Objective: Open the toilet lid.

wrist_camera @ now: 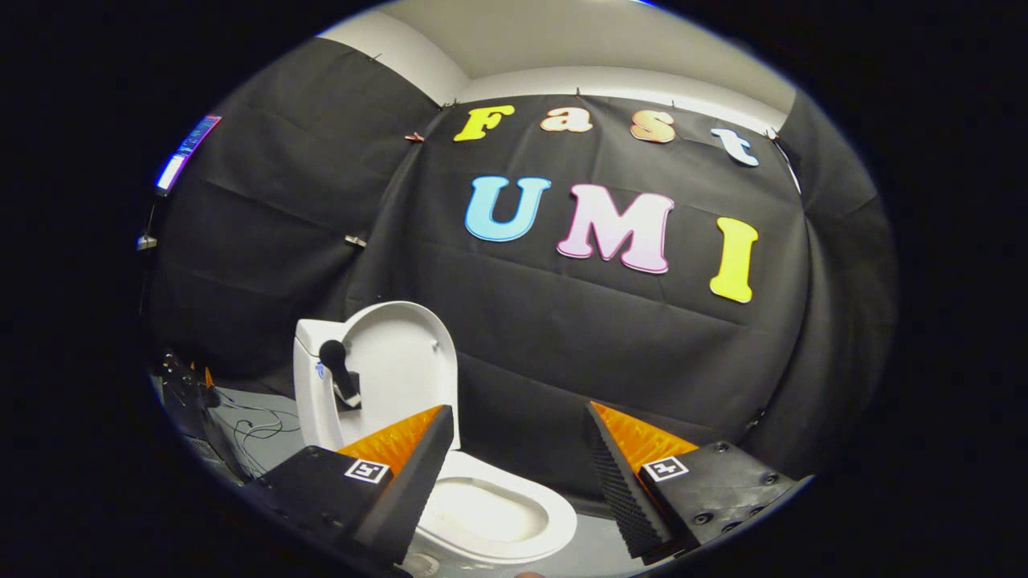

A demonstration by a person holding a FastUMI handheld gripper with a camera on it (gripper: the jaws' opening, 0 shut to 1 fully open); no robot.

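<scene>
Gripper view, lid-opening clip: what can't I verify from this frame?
- Toilet lid stands upright against the tank; the hinge is hidden behind the left finger.
- Seat and bowl: their near-left part is covered by that finger.
- Black handle beside the lid: where it attaches is too small to tell.
- Cables on the floor: too dim to trace.
- Gripper: fingers spread, holding nothing.
</scene>
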